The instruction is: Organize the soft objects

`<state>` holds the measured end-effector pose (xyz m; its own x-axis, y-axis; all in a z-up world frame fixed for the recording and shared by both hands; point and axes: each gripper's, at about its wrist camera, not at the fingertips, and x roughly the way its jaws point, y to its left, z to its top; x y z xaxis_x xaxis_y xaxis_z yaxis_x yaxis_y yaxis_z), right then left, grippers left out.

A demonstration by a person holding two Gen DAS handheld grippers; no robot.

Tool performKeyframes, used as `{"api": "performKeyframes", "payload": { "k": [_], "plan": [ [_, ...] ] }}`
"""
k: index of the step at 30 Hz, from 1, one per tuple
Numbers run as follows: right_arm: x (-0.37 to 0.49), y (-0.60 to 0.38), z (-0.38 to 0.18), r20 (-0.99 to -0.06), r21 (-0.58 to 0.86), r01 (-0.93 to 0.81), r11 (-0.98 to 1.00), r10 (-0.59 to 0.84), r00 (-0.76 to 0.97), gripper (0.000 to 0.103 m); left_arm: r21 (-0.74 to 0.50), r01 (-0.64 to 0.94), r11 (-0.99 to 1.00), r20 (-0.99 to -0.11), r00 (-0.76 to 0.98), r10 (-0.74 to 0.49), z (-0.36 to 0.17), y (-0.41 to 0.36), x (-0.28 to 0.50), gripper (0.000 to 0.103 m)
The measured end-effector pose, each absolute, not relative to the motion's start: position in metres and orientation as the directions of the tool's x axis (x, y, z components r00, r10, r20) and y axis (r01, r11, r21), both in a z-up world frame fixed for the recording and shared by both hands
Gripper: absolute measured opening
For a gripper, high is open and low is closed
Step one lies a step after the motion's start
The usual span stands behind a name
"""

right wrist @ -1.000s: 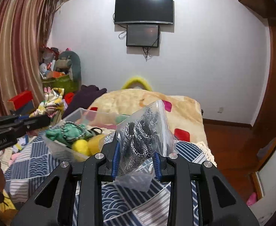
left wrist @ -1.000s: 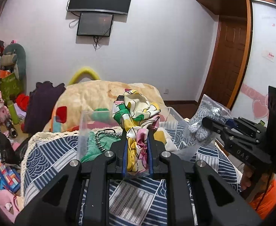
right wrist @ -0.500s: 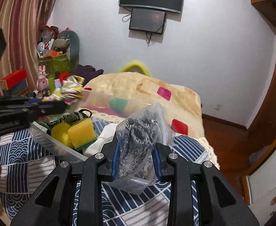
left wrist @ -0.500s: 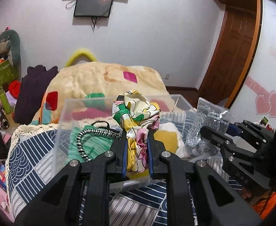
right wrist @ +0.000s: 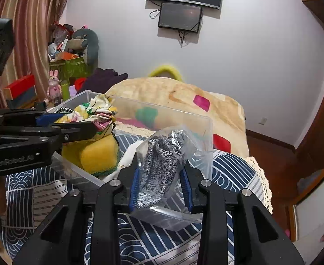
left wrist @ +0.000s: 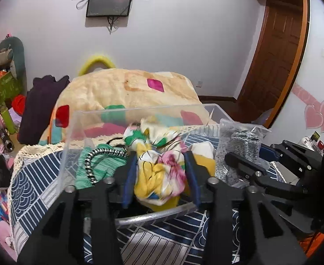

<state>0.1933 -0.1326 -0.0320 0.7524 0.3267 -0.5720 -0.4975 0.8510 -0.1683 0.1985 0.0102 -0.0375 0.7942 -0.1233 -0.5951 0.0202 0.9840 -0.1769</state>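
My left gripper (left wrist: 161, 172) is over the clear plastic bin (left wrist: 126, 112), its jaws spread wide around a floral cloth (left wrist: 159, 170) that sags between them. In the right wrist view the left gripper (right wrist: 93, 128) and the cloth (right wrist: 95, 112) hang above a yellow sponge (right wrist: 93, 154) in the bin (right wrist: 162, 114). My right gripper (right wrist: 161, 176) is shut on a clear bag of grey knit fabric (right wrist: 159, 161), at the bin's right end; the bag also shows in the left wrist view (left wrist: 239, 145). A green item with a black-and-white cord (left wrist: 98, 163) lies in the bin.
The bin sits on a blue and white patterned cover (right wrist: 228, 170) with a lace edge. A beige blanket (left wrist: 122, 88) is piled behind it. Toys and boxes (right wrist: 69, 61) crowd the left side. A wooden door (left wrist: 272, 66) is at the right.
Both grippers moved forward and down to the bin. The left jaws have spread apart and the floral cloth has slumped lower between them. The right gripper still grips the bag.
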Motion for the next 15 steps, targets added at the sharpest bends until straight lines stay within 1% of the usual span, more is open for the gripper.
{"api": "performKeyframes", "payload": {
  "k": [2, 3, 4, 6, 9, 11, 12, 15],
  "plan": [
    [0.192, -0.134, -0.031, -0.572, -0.165, -0.496, 0.853, 0.327, 0.752, 0.035, -0.170, 0.017, 0.985, -0.582, 0.805, -0.115, -0.034, 0.010, 0.193, 0.049],
    [0.190, -0.135, -0.029, -0.571, -0.163, -0.494, 0.854, 0.327, 0.753, 0.045, -0.171, 0.018, 0.985, -0.575, 0.810, -0.115, -0.031, 0.011, 0.190, 0.051],
    [0.188, -0.136, -0.027, -0.566, -0.161, -0.493, 0.855, 0.329, 0.756, 0.059, -0.174, 0.020, 0.985, -0.570, 0.813, -0.117, -0.029, 0.012, 0.187, 0.054],
    [0.183, -0.138, -0.023, -0.539, -0.158, -0.488, 0.859, 0.339, 0.771, 0.071, -0.183, 0.018, 0.983, -0.557, 0.822, -0.119, -0.024, 0.014, 0.181, 0.056],
    [0.172, -0.139, -0.014, -0.503, -0.180, -0.485, 0.856, 0.343, 0.793, 0.072, -0.197, 0.019, 0.980, -0.542, 0.831, -0.125, -0.018, 0.016, 0.172, 0.057],
    [0.167, -0.140, -0.008, -0.489, -0.182, -0.483, 0.856, 0.347, 0.800, 0.076, -0.205, 0.020, 0.978, -0.531, 0.837, -0.129, -0.013, 0.017, 0.165, 0.059],
    [0.166, -0.142, -0.006, -0.483, -0.179, -0.481, 0.858, 0.349, 0.803, 0.081, -0.209, 0.020, 0.978, -0.525, 0.841, -0.129, -0.010, 0.018, 0.160, 0.061],
    [0.157, -0.149, 0.005, -0.454, -0.155, -0.479, 0.864, 0.369, 0.811, 0.082, -0.206, 0.016, 0.978, -0.504, 0.855, -0.120, -0.003, 0.020, 0.147, 0.061]
  ]
}}
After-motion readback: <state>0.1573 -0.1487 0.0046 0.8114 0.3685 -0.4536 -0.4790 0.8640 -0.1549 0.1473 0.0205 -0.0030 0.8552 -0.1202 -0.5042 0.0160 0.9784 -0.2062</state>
